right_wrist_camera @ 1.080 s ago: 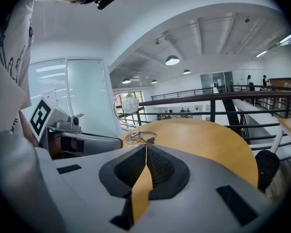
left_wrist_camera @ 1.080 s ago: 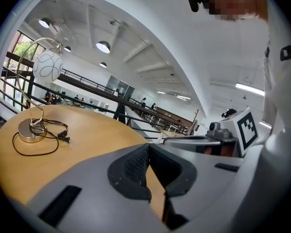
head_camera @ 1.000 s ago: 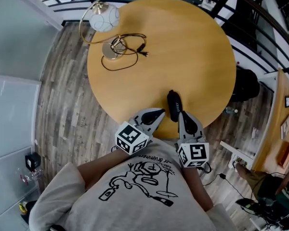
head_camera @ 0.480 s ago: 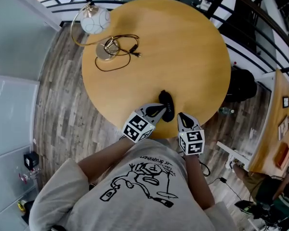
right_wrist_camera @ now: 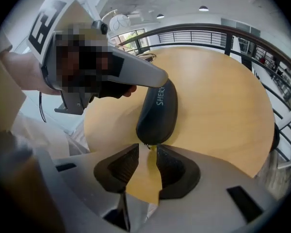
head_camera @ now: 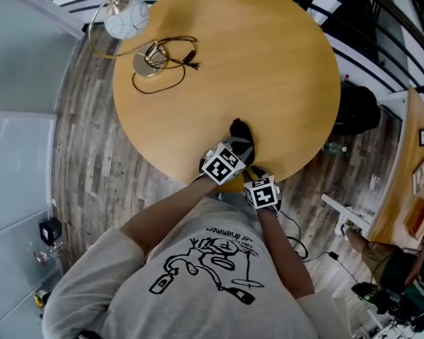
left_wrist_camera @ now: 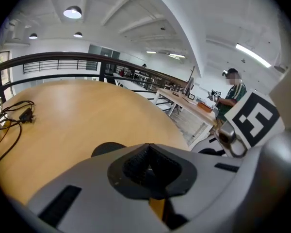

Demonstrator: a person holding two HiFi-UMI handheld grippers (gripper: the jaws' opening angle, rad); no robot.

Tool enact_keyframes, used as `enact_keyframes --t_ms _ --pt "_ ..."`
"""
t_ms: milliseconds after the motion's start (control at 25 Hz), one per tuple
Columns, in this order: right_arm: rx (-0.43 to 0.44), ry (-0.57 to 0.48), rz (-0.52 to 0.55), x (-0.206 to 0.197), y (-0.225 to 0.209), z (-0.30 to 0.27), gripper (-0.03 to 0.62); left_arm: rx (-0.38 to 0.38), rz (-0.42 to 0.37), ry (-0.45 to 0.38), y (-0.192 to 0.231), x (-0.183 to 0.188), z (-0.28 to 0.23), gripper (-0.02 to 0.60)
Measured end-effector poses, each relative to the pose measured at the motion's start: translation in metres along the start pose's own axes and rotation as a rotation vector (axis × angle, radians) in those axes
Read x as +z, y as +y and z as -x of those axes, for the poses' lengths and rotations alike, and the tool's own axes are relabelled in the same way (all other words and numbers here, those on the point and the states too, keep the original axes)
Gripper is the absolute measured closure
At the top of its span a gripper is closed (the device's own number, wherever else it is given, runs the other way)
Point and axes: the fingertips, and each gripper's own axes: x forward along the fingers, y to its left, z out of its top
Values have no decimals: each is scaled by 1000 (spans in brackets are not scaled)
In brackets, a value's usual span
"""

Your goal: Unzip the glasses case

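Observation:
The black glasses case (head_camera: pixel 240 134) lies near the front edge of the round wooden table (head_camera: pixel 268 69). My left gripper (head_camera: pixel 238 148) is shut, and its tip rests on top of the case, as the right gripper view shows at the left gripper (right_wrist_camera: pixel 153 79). In its own view the left gripper (left_wrist_camera: pixel 148 149) has its pads together, with the case (left_wrist_camera: pixel 104 149) dark behind them. My right gripper (right_wrist_camera: pixel 147 149) is open by a narrow gap, right at the near end of the case (right_wrist_camera: pixel 157 113). A small zipper pull (right_wrist_camera: pixel 146 147) sits at its fingertips.
A lamp with a white globe (head_camera: pixel 124 18) and brass base (head_camera: pixel 145 63) stands at the table's far left, with a black cable (head_camera: pixel 162 80) coiled beside it. A dark railing (left_wrist_camera: pixel 63 62) runs behind the table. A seated person (left_wrist_camera: pixel 231 93) is far off.
Both grippers have closed in on the case. The left one moved right onto its top. The right one came up to its near end.

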Motion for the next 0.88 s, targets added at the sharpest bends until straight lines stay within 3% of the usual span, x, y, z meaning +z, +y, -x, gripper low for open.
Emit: enact_keyframes --t_ms 120,440,640,760,880 --pt "-8 7 -29 -7 0 -13 494 0 -12 54 2 -18 -11 574" --pt "-18 -79 -141 -5 -5 -31 496 4 -19 64 4 -24 -13 574" --pt "-18 -70 -112 -7 -2 -32 559 1 -41 76 4 -25 -14 574" --pt "-20 -61 -93 -8 -2 -30 566 -7 -84 97 2 -26 -14 574" --pt "-43 -44 -55 -11 -6 -28 569 -25 -66 104 3 -27 -15 574"
